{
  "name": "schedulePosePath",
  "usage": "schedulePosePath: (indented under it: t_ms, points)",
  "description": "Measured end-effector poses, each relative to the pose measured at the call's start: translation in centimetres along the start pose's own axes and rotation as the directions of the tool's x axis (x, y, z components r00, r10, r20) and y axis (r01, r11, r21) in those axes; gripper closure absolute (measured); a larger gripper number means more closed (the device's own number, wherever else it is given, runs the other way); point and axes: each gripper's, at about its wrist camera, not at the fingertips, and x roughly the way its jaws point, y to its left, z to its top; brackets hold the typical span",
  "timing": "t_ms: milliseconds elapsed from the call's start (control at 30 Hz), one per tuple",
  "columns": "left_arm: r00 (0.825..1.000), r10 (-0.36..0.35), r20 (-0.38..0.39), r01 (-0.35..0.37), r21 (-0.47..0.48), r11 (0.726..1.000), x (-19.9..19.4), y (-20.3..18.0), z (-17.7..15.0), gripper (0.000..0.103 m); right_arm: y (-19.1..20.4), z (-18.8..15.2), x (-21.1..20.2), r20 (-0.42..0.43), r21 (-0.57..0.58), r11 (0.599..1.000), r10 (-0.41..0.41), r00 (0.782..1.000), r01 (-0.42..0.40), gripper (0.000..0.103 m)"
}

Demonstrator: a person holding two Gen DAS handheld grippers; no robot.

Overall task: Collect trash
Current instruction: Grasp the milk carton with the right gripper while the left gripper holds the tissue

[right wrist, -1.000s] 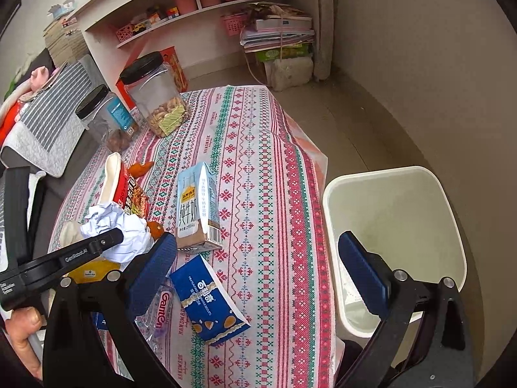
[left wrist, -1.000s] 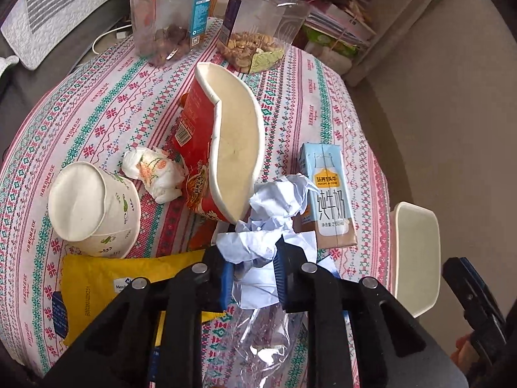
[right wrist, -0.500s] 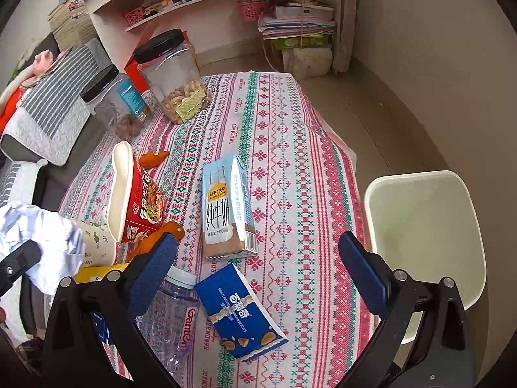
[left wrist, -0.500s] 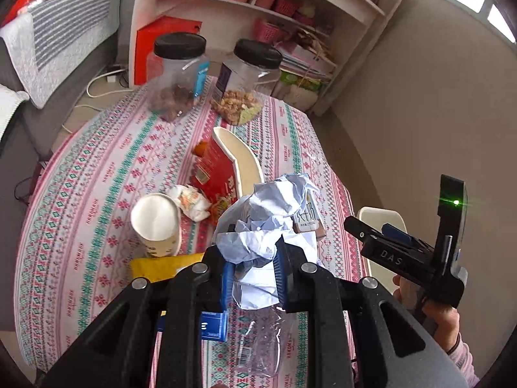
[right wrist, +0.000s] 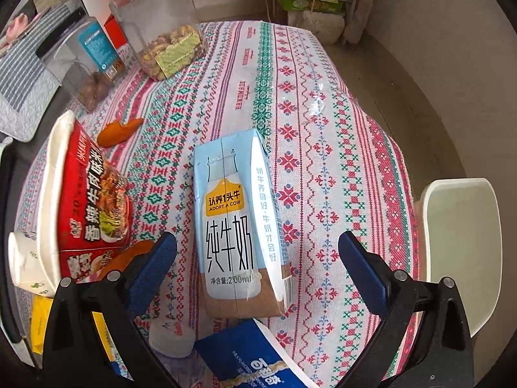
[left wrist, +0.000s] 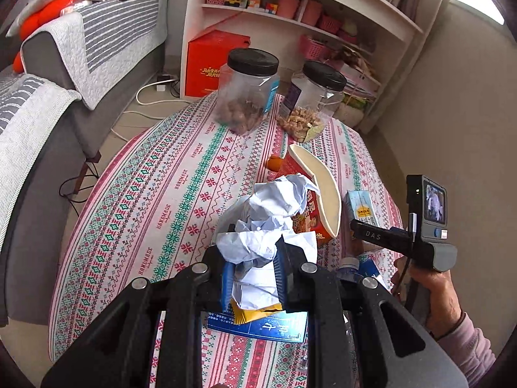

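My left gripper (left wrist: 253, 273) is shut on a crumpled white paper wad (left wrist: 268, 223) and holds it high above the table. My right gripper (right wrist: 257, 252) is open, its fingers on either side of a light blue milk carton (right wrist: 232, 223) that lies on the tablecloth; it does not touch it. A red instant-noodle cup (right wrist: 87, 200) lies on its side left of the carton and also shows in the left wrist view (left wrist: 318, 200). A blue snack packet (right wrist: 252, 359) and a clear bottle's cap (right wrist: 171, 339) lie just below the carton.
A white trash bin (right wrist: 458, 252) stands on the floor right of the table. Two clear jars with black lids (left wrist: 248, 93) (left wrist: 316, 100) stand at the far end. Orange peel (right wrist: 118, 131), a paper cup (right wrist: 26, 265) and a yellow packet (right wrist: 40, 326) lie at left.
My left gripper has lifted the paper wad well above the table. My right gripper has moved in over the table and down around the milk carton.
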Motion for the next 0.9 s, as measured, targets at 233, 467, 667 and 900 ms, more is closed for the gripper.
schedulePosePath:
  t_ms: [233, 467, 667, 900]
  points:
    - [1.000, 0.014, 0.005, -0.014, 0.009, 1.000, 0.6, -0.2, 0.2, 0.082, 0.3, 0.4, 1.6, -0.044, -0.029, 1.000, -0.009, 0.999, 0.008, 0.046]
    - [0.999, 0.032, 0.028, -0.033, 0.012, 0.999, 0.5, -0.6, 0.1, 0.082, 0.5, 0.3, -3.1, 0.067, -0.025, 0.994, 0.107, 0.992, -0.105, 0.046]
    - [0.997, 0.049, 0.052, -0.050, 0.019, 0.999, 0.4, -1.4, 0.1, 0.082, 0.9, -0.4, -7.7, 0.156, -0.049, 0.982, 0.188, 0.970, -0.182, 0.046]
    - [0.996, 0.051, 0.074, -0.054, 0.038, 0.998, 0.5, -3.0, 0.0, 0.082, 0.1, -1.6, -11.5, 0.238, -0.074, 0.980, 0.199, 0.951, -0.187, 0.046]
